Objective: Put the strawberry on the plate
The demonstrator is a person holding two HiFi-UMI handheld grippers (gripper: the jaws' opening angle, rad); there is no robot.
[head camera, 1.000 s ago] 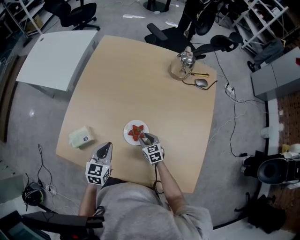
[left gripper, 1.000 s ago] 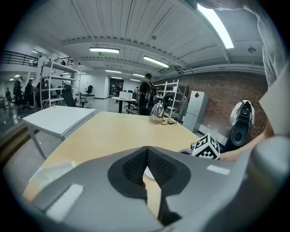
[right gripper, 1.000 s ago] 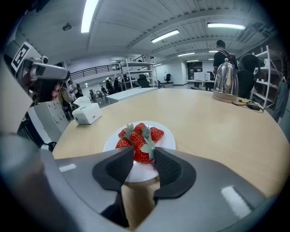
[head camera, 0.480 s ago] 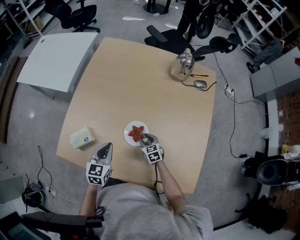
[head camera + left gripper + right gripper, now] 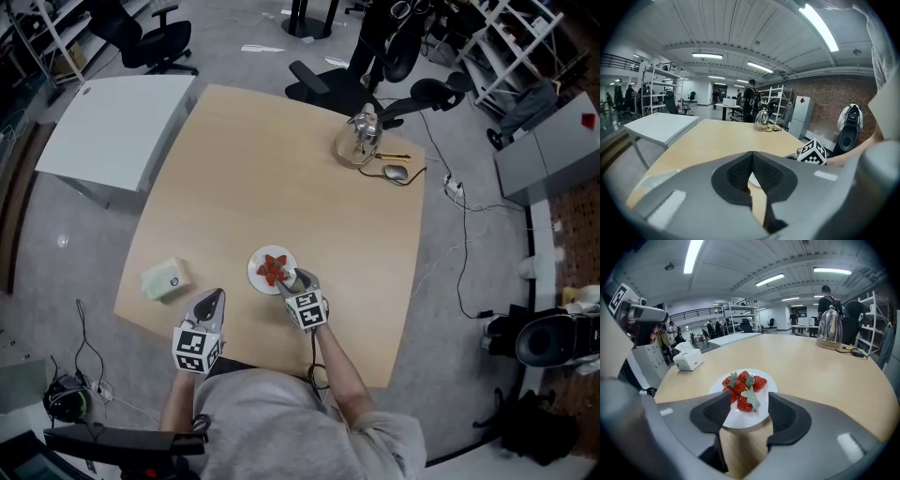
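**Strawberry down, right gripper let go: the risk now is the way out**

The strawberry (image 5: 744,402) lies on the white plate (image 5: 768,390), at the near side of a small pile (image 5: 740,383) of other strawberries. We judge the placing itself done.

The right gripper (image 5: 288,278) has just been opening its jaws. They now stand wide apart on either side of the strawberry, with a clear gap between each pad and the fruit, so nothing is grasped. The left gripper (image 5: 217,293) hovers over the near edge of the bench (image 5: 281,169), well to the left of the plate, clenched shut on nothing.

What could go wrong from here, as we see it:

- The strawberry sits between the open jaws with its green leaves up. A pull-back that drifts sideways could brush it and roll it towards the plate's near rim, or off it.
- The jaw tips reach over that near rim. From the head view the gripper covers this spot, so we cannot tell whether the tips touch the plate. If they do, a low backward pull could drag the light plate along the smooth bench.
- The pile is loose, and a knock on one strawberry could topple the others.

A lift first, then a retreat, would avoid all three.
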